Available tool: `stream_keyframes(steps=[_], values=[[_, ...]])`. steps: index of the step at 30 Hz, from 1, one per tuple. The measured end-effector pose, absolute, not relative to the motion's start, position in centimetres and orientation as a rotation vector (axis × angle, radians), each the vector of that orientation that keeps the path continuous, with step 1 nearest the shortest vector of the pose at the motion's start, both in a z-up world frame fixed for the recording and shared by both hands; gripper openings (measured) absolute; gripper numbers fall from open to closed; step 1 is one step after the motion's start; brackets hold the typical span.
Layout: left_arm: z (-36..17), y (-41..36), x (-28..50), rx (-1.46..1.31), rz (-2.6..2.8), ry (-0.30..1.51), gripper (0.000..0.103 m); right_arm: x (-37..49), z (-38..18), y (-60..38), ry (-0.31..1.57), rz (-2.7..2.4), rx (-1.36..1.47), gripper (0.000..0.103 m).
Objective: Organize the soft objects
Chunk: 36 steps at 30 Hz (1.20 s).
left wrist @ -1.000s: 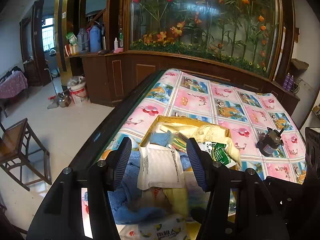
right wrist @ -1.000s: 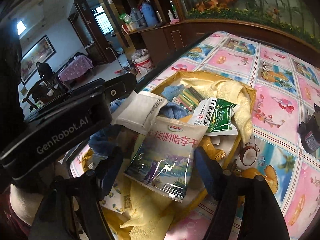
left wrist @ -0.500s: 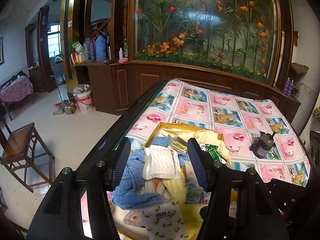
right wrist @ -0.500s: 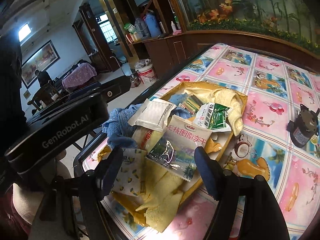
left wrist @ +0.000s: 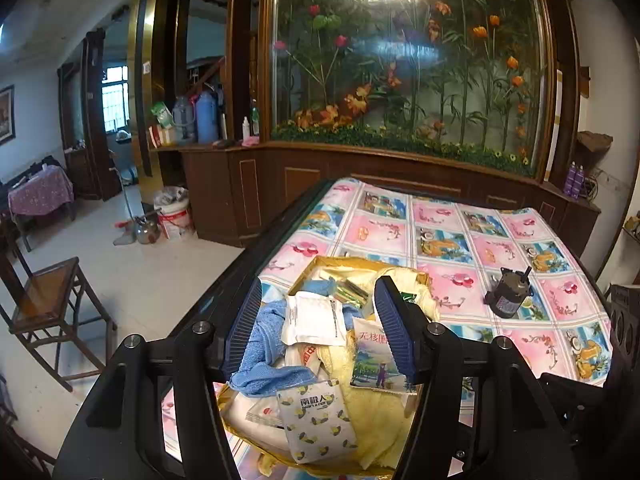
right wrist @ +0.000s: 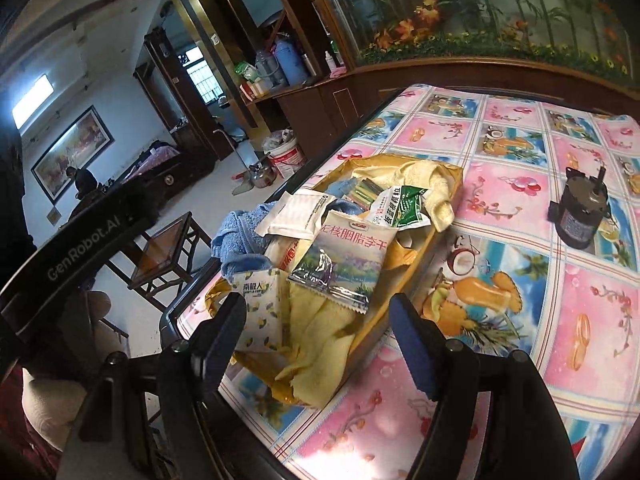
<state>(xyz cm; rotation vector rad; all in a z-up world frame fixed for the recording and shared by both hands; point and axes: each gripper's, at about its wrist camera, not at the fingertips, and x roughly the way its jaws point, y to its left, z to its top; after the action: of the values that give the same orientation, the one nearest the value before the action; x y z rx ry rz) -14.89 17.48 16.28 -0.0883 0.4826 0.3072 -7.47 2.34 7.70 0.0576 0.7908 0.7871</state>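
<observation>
A gold tray (left wrist: 340, 261) (right wrist: 376, 159) near the table's left edge is heaped with soft things. Among them are a blue towel (left wrist: 264, 340) (right wrist: 236, 236), a white pouch (left wrist: 314, 318) (right wrist: 296, 212), a scenic snack bag (left wrist: 374, 356) (right wrist: 344, 264), a lemon-print pack (left wrist: 316, 420) (right wrist: 260, 312), a green sachet (right wrist: 400, 206) and yellow towels (left wrist: 376, 412) (right wrist: 320, 344). My left gripper (left wrist: 320, 320) hovers above the pile's near end with its jaws opening and nothing gripped. My right gripper (right wrist: 318, 340) stands open over the tray's near corner, holding nothing.
A small black motor (left wrist: 508, 292) (right wrist: 582, 212) stands on the flowered tablecloth to the right of the tray. A wooden chair (left wrist: 48, 300) is on the floor to the left. A wood cabinet with a flower display (left wrist: 400, 80) closes off the far side.
Both grippers have drawn back and upward from the tray, so the pile looks smaller and farther off. The left jaws have widened a little. The white pouch lies on the heap.
</observation>
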Motion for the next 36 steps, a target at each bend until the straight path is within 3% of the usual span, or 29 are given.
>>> stream_keyframes(steps=[1, 3, 6, 8, 9, 36], values=[[16.5, 17.2, -15.3, -0.087, 0.316, 0.469, 0.070, -7.6, 7.8, 2.1, 0.787, 0.787, 0.064, 0.074], [17.1, 16.5, -16.3, -0.077, 0.353, 0.416, 0.077, -8.0, 7.8, 1.5, 0.779, 0.788, 0.080, 0.074], [18.1, 15.4, -18.3, -0.060, 0.410, 0.294, 0.081, -8.5, 7.8, 0.6, 0.765, 0.787, 0.103, 0.074], [18.7, 14.3, -19.8, -0.054, 0.424, 0.204, 0.091, -8.8, 7.7, -0.2, 0.758, 0.781, 0.113, 0.074], [18.8, 13.9, -20.3, -0.050, 0.428, 0.183, 0.102, -8.8, 7.6, -0.5, 0.756, 0.779, 0.119, 0.074], [14.0, 12.4, -14.6, -0.097, 0.340, 0.486, 0.103, -8.5, 4.9, -1.3, 0.780, 0.710, 0.033, 0.076]])
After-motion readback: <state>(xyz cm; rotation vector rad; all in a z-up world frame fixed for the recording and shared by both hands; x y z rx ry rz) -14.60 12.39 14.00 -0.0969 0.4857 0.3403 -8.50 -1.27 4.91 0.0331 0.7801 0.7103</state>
